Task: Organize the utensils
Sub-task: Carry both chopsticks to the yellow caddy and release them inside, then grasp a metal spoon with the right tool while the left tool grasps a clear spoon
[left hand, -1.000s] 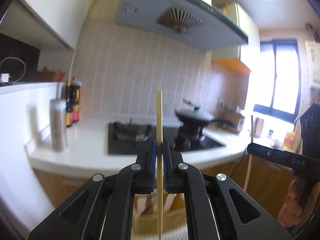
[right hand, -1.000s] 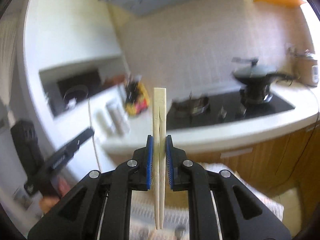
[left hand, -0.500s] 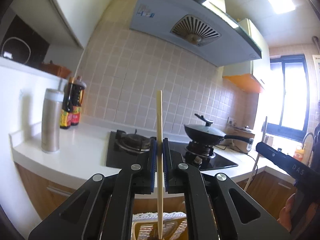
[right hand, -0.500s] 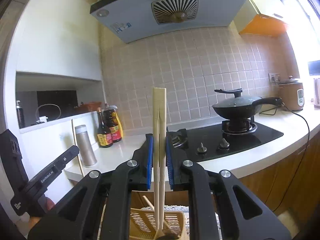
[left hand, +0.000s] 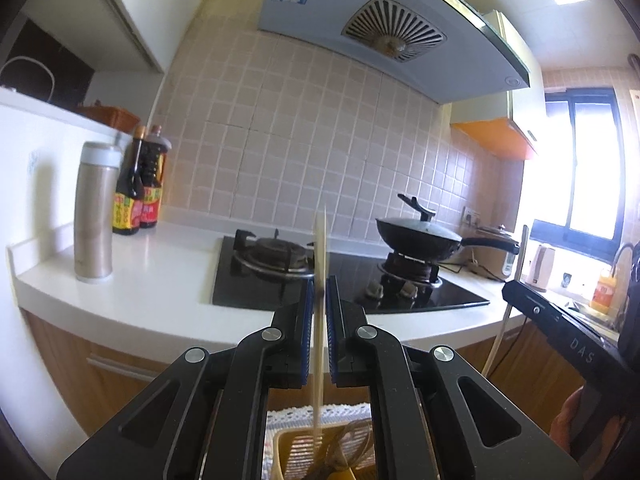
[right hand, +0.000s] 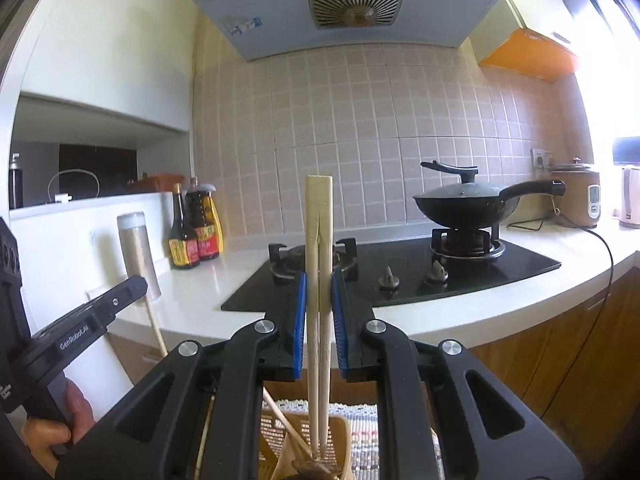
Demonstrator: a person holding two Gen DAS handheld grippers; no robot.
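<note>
My left gripper (left hand: 319,292) has a single wooden chopstick (left hand: 320,248) upright between its pads; the stick is blurred, there is a thin gap on each side, and its lower end reaches into a yellow slotted utensil basket (left hand: 304,446) below. My right gripper (right hand: 319,292) is shut on a pair of wooden chopsticks (right hand: 319,240), held upright with the tips down in the same basket (right hand: 276,432). Other sticks (right hand: 284,426) lean in the basket. Each gripper shows in the other's view, the right one in the left wrist view (left hand: 560,332) and the left one in the right wrist view (right hand: 92,320).
The basket stands on a white lace mat (right hand: 360,420). Behind it are a white counter (left hand: 152,280), a black gas hob (right hand: 400,276) with a lidded wok (right hand: 464,204), a steel flask (left hand: 96,208), two sauce bottles (left hand: 138,188), a rice cooker (right hand: 576,196) and wooden cabinet fronts (right hand: 560,352).
Both grippers have come down and closer to the counter, with the chopstick tips now in the basket. The left pads have eased apart a little and the single chopstick is blurred, slipping down.
</note>
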